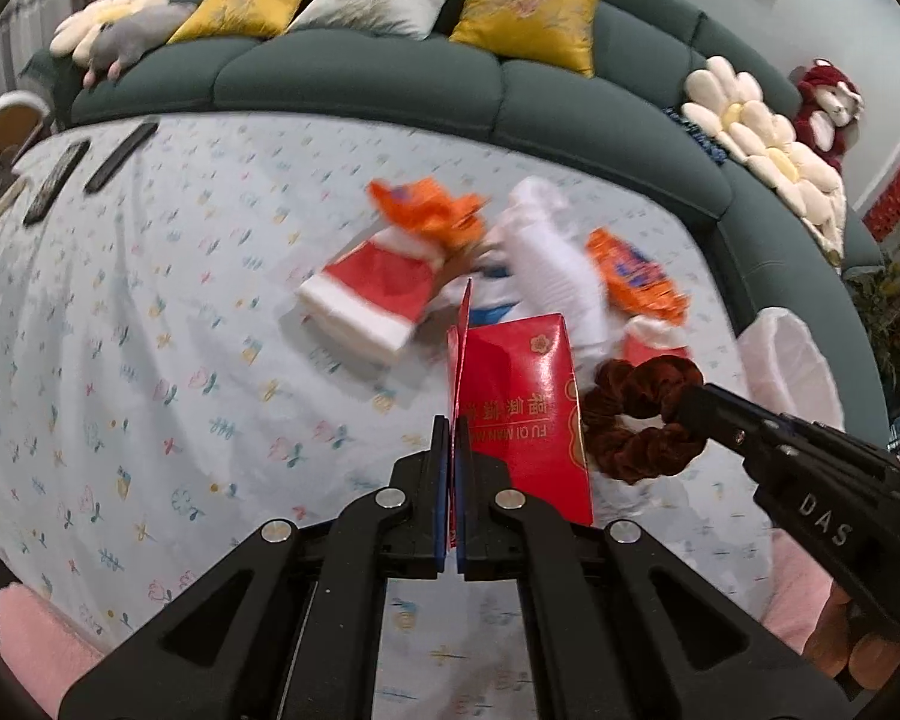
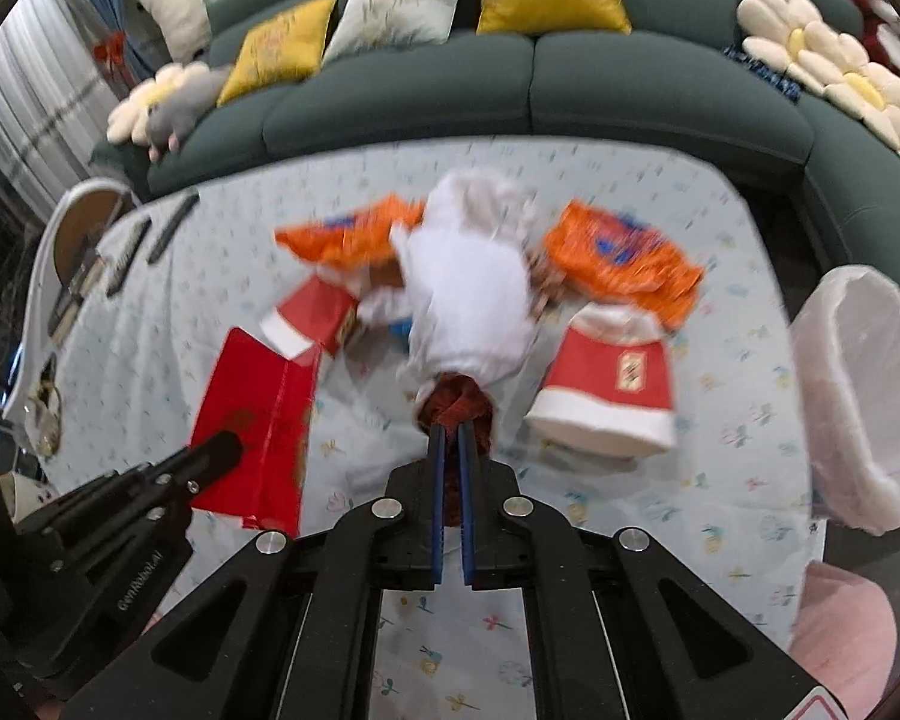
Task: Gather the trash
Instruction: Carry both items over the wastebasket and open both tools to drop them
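My left gripper [image 1: 452, 420] is shut on the edge of a red paper gift bag [image 1: 522, 396], held just above the flowered tablecloth; the bag [image 2: 252, 420] also shows in the right wrist view. My right gripper [image 2: 453, 429] is shut on a dark red-brown scrunchie [image 2: 456, 405], which hangs from its tip [image 1: 690, 405] beside the bag. Beyond lies a pile: a white plastic bag [image 2: 468, 276], two orange snack wrappers [image 2: 354, 234] [image 2: 624, 258] and two red-and-white packs [image 2: 606, 384] [image 2: 312, 315].
A bin with a white liner [image 2: 858, 360] stands off the table's right edge. Two dark remotes [image 1: 120, 156] lie at the far left, near a round tray [image 2: 84, 222]. A green sofa [image 1: 360, 72] with cushions and plush toys curves behind the table.
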`<state>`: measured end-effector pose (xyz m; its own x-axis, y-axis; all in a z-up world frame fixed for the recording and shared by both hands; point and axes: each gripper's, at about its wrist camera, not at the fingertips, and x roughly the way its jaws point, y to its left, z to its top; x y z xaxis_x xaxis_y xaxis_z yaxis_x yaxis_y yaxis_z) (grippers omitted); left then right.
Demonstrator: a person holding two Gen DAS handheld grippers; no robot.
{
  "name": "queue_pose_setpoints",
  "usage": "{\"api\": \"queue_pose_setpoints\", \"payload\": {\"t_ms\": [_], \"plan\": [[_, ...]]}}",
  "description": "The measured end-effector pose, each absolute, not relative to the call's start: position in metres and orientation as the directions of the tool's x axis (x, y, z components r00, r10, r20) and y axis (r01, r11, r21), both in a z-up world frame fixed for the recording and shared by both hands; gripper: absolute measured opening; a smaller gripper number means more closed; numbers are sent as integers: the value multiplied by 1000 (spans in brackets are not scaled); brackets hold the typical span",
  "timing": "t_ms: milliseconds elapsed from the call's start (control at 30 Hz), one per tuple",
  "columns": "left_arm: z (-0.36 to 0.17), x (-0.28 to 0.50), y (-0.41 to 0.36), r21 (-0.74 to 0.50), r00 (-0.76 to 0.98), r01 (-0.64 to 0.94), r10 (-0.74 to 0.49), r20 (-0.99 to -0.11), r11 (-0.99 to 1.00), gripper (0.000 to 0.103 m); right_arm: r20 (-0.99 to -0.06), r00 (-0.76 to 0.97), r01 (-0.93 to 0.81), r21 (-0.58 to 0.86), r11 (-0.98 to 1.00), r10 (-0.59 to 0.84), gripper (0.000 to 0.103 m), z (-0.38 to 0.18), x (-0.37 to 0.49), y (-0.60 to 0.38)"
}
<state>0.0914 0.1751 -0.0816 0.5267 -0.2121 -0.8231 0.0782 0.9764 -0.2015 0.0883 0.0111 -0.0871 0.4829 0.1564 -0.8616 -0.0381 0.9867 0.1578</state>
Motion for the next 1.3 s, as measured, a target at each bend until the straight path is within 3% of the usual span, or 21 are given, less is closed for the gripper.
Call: {"api": "queue_pose_setpoints", "payload": {"t_ms": [600, 933, 1300], "plan": [[7, 92, 12, -143, 601, 354, -342, -723, 924, 1, -721, 692, 140, 193, 971, 43, 4, 22, 65, -141], [9, 95, -87, -143, 553, 479, -424, -717, 866, 1, -710, 702, 247, 162, 955, -61, 4, 34, 55, -233], [-11, 113, -174, -184, 461, 550, -480, -746, 814, 1, -757, 647, 350, 188, 918, -92, 4, 9, 67, -320]]}}
